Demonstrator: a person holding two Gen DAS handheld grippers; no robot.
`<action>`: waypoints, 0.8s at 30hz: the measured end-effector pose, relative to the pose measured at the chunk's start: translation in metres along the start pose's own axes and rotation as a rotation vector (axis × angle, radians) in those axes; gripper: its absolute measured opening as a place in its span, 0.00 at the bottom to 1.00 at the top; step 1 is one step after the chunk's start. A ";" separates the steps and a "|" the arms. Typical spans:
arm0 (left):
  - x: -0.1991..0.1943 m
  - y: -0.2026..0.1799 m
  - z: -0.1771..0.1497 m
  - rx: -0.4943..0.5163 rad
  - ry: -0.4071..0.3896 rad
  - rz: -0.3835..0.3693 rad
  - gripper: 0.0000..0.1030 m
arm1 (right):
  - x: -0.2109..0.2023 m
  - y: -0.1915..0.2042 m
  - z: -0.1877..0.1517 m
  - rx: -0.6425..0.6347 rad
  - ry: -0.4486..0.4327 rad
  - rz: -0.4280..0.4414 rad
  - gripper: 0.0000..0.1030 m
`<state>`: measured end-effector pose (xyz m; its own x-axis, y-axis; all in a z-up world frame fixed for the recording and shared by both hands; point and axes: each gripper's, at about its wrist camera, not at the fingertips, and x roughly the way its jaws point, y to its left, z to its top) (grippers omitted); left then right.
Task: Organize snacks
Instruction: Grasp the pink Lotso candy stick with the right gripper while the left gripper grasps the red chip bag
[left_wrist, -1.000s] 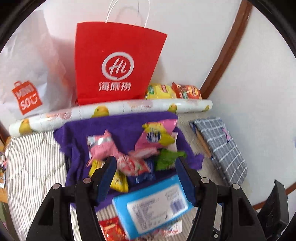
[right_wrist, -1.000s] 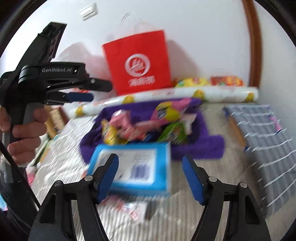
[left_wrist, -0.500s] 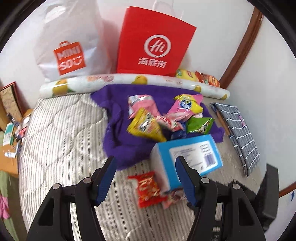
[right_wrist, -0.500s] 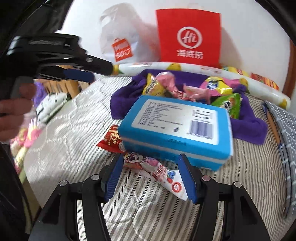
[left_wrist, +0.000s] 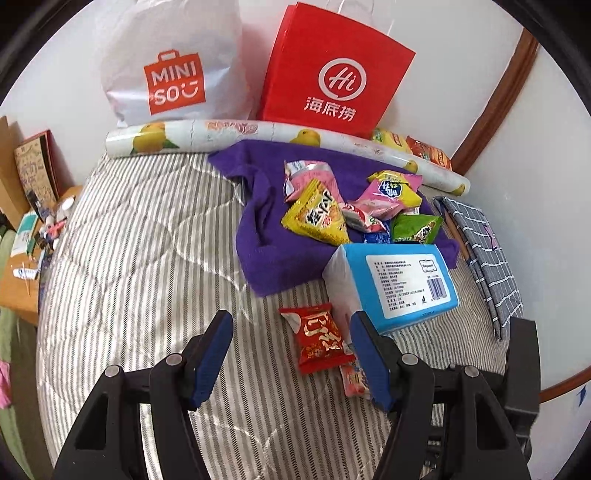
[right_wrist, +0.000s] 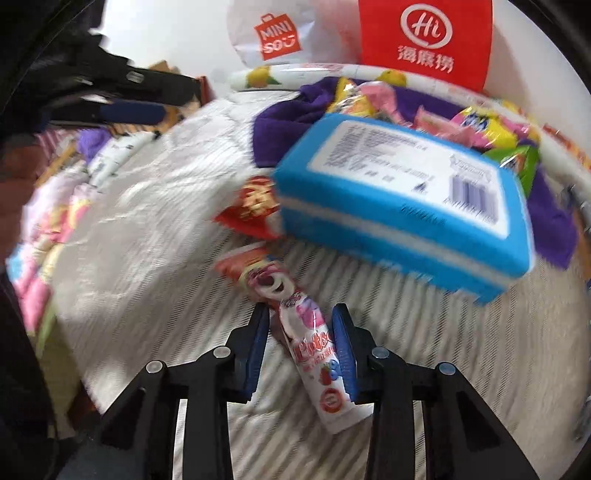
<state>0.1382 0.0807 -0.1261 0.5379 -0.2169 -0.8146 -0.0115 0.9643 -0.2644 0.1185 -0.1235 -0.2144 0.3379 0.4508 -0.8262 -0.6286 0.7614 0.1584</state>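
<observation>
Pink-and-white snack stick (right_wrist: 314, 354), lying on striped bedding (left_wrist: 147, 258) just in front of blue tissue pack (right_wrist: 402, 206), bracketed by right gripper (right_wrist: 301, 350), jaws narrowed close to either side; contact not certain through blur, likely closing to lift toward purple towel (left_wrist: 266, 229) beyond tissue pack, where other snacks pile. Left gripper (left_wrist: 291, 354) wide open, holding nothing, hovering near red packet (left_wrist: 319, 338) beside tissue pack. Stick mostly hidden from left view; far-wall Miniso bag (left_wrist: 170, 74) and red paper bag (left_wrist: 332, 70) sharp only there.
</observation>
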 end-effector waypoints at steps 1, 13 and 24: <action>0.002 -0.001 -0.002 0.001 0.005 0.000 0.62 | 0.000 0.001 -0.002 0.012 -0.001 0.009 0.35; 0.026 -0.006 -0.017 0.027 0.037 0.008 0.62 | 0.006 0.011 -0.006 0.029 -0.084 -0.061 0.20; 0.064 -0.020 -0.020 0.060 0.057 0.007 0.60 | -0.040 -0.041 -0.054 0.164 -0.136 -0.203 0.20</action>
<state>0.1557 0.0445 -0.1829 0.4893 -0.2166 -0.8448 0.0366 0.9729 -0.2282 0.0926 -0.1980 -0.2169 0.5428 0.3317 -0.7716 -0.4211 0.9024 0.0917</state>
